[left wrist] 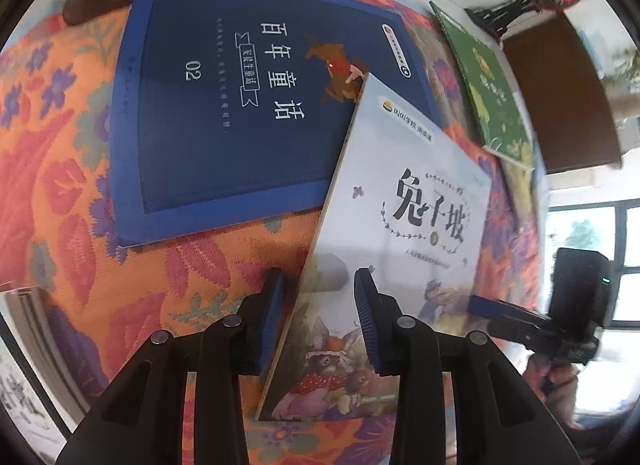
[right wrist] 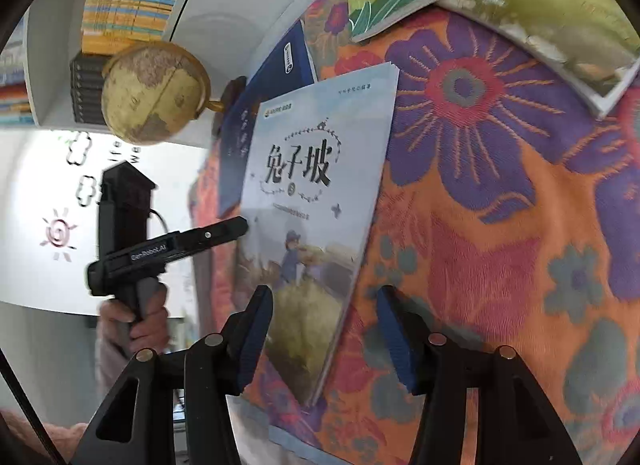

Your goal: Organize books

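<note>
Books: pale rabbit book (left wrist: 404, 225) sits tilted between the left gripper (left wrist: 320, 321) fingers, which stand apart; at 11 o'clock lies the blue book (left wrist: 224, 113); right gripper (right wrist: 324, 341) is also apart, straddling its lower corner; unclamped, it may slide off askew

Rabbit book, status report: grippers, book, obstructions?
Left gripper open, straddling the pale rabbit book's edge. Right gripper open at its corner. Book overlaps the navy book.

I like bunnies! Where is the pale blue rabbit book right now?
In the left wrist view the pale blue rabbit book sits centre-right on the flowery cloth, its far corner overlapping the dark blue book.
</note>
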Available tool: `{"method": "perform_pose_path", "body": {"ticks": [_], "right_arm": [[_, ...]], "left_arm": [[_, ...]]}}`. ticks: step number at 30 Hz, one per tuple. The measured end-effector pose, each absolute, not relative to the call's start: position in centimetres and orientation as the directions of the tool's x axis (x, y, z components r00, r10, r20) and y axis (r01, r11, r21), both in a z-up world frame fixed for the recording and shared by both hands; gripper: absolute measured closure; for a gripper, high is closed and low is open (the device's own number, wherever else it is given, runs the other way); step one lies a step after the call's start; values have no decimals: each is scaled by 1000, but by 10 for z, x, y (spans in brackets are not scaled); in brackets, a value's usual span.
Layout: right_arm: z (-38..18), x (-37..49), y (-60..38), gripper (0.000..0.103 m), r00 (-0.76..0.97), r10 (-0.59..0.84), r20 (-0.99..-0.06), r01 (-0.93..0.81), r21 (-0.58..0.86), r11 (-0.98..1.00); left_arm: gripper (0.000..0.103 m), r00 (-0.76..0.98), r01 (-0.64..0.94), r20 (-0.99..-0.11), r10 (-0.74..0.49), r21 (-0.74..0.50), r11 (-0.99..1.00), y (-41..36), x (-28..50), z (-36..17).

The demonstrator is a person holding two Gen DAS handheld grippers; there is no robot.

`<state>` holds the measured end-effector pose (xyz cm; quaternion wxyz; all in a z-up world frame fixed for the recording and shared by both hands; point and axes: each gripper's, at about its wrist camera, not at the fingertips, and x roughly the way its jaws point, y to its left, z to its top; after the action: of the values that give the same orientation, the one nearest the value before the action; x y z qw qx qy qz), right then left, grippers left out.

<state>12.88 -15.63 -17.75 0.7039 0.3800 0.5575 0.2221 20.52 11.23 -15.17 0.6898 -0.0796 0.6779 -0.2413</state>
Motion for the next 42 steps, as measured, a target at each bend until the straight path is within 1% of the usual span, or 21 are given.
{"method": "perform_pose_path", "body": {"ticks": [4, 11, 12, 13, 14, 16, 18, 19, 20, 21, 24, 27, 29, 32, 34, 35, 36, 37, 39, 40, 42], "right_arm": [[-180, 137, -154, 51, 259, 768, -586, 79, 805, 588], [-173, 150, -137, 52, 265, 743, -615, -8, 769, 639], [-175, 150, -138, 55, 269, 743, -613, -8, 770, 638], [-177, 152, -139, 62, 282, 741, -610, 2, 772, 635], [-180, 152, -142, 66, 290, 740, -606, 16, 777, 630], [-188, 156, -148, 87, 305, 741, -598, 65, 789, 611], [-195, 159, -152, 92, 313, 752, -580, 93, 806, 584], [-197, 160, -153, 93, 318, 756, -572, 103, 814, 572], [-197, 160, -154, 93, 320, 753, -574, 106, 812, 574], [-194, 159, -152, 93, 323, 741, -589, 101, 800, 592], [-189, 159, -147, 91, 331, 716, -615, 100, 777, 622], [-180, 157, -143, 91, 340, 674, -656, 91, 736, 671], [-163, 155, -136, 91, 340, 613, -713, 32, 660, 750], [-148, 153, -132, 91, 344, 593, -728, -19, 626, 780], [-153, 154, -135, 91, 333, 559, -759, -5, 592, 806], [-158, 155, -137, 90, 326, 549, -770, 10, 583, 812], [-164, 156, -141, 90, 321, 565, -761, 29, 604, 797], [-168, 156, -146, 90, 325, 590, -739, 50, 637, 770], [-173, 157, -149, 89, 332, 599, -729, 58, 649, 759], [-172, 158, -150, 89, 339, 595, -729, 55, 647, 761], [-172, 160, -149, 89, 337, 594, -731, 52, 644, 763]], "left_arm": [[70, -65, 210, -872, -485, -487, 848, 122, 210, -155], [70, -90, 277, -887, -452, -458, 844, 108, 213, -153], [70, -95, 273, -883, -459, -466, 841, 109, 214, -154], [70, -101, 265, -876, -471, -480, 836, 110, 216, -155], [70, -108, 257, -868, -484, -495, 830, 112, 218, -156], [70, -119, 248, -858, -500, -513, 822, 115, 221, -157], [70, -120, 242, -850, -513, -526, 815, 116, 221, -157], [70, -114, 246, -850, -515, -526, 814, 115, 221, -157], [73, -105, 251, -854, -510, -519, 817, 114, 219, -156], [74, -88, 255, -863, -498, -503, 826, 113, 217, -155], [74, -42, 264, -871, -490, -483, 835, 115, 210, -151], [75, 7, 254, -840, -543, -524, 813, 115, 204, -145], [75, 7, 266, -817, -577, -555, 788, 113, 200, -140], [74, 3, 322, -778, -629, -594, 737, 106, 190, -127], [79, -4, 314, -793, -609, -579, 752, 103, 192, -132], [88, -12, 292, -790, -614, -590, 753, 104, 195, -137], [88, -43, 253, -762, -646, -634, 731, 105, 200, -149], [88, -59, 231, -753, -655, -649, 725, 104, 202, -157], [89, -90, 210, -765, -638, -641, 739, 98, 205, -173], [89, -81, 198, -748, -659, -660, 725, 100, 207, -172], [89, -82, 177, -754, -652, -655, 735, 101, 209, -172]]}}
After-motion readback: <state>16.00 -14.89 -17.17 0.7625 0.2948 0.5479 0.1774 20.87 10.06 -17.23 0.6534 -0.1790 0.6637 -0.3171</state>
